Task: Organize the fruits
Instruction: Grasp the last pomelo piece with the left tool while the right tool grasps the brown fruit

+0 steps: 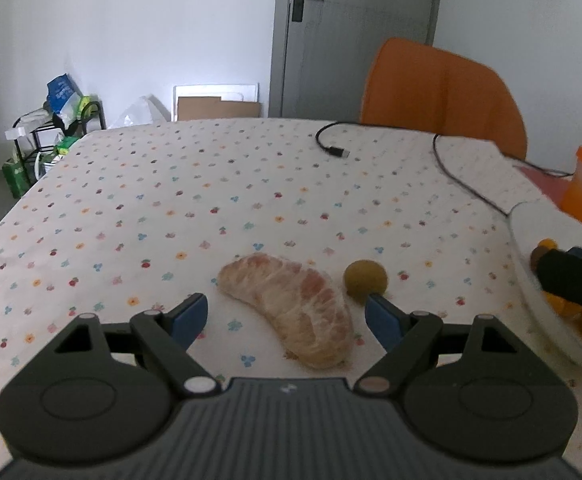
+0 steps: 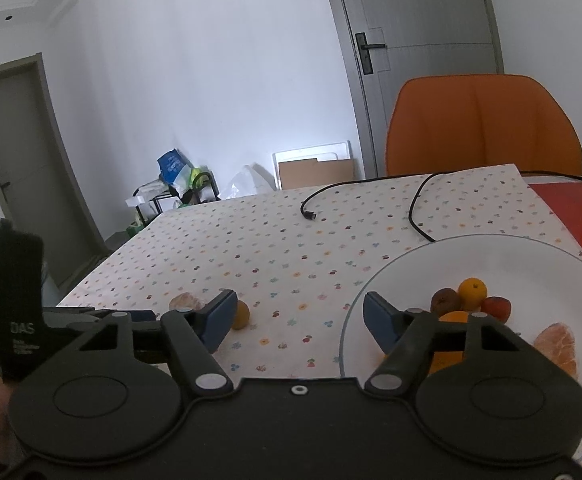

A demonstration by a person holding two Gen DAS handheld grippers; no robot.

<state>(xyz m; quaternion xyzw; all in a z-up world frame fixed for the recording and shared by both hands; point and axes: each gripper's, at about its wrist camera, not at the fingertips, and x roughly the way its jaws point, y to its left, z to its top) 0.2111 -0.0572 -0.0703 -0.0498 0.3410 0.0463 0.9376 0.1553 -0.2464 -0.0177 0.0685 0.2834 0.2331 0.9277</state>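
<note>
Left gripper (image 1: 286, 316): jaws spread wide and holding nothing, set low over the table (image 1: 195, 208), with the peeled pomelo segment (image 1: 291, 306) lying between the blue pads on the flowered cloth. A small yellow-green fruit (image 1: 365, 281) sits just beside the segment's far end, almost at the tip of the right-hand pad.

Right gripper (image 2: 299, 318): jaws likewise open and empty, straddling the near-left rim of the white plate (image 2: 531, 256). The plate already carries a small orange fruit (image 2: 472, 291), a brown one (image 2: 445, 301), a reddish one (image 2: 497, 307), an orange citrus (image 2: 449, 338) partly hidden behind the linkage, and a peeled citrus piece (image 2: 558, 349). The two loose fruits therefore appear to be what remains to be moved to the plate.

Risks: the segment is soft and curved, so a firm closure could crush or tear it; closing off-centre could pivot it out of the pads. The right-hand pad stands so near the round fruit that closing may knock it and set it rolling across the cloth. The two grippers also work close together at the plate's edge, where a bump could shift the plate.

Periphery: a black USB cable (image 1: 333, 148) lies farther back on the table, well apart from the fruit; an orange chair (image 2: 483, 128) stands behind.

Legible writing: "DAS" on the black strap (image 2: 19, 300) at the left of the right wrist view; smaller print beneath it is unreadable.
</note>
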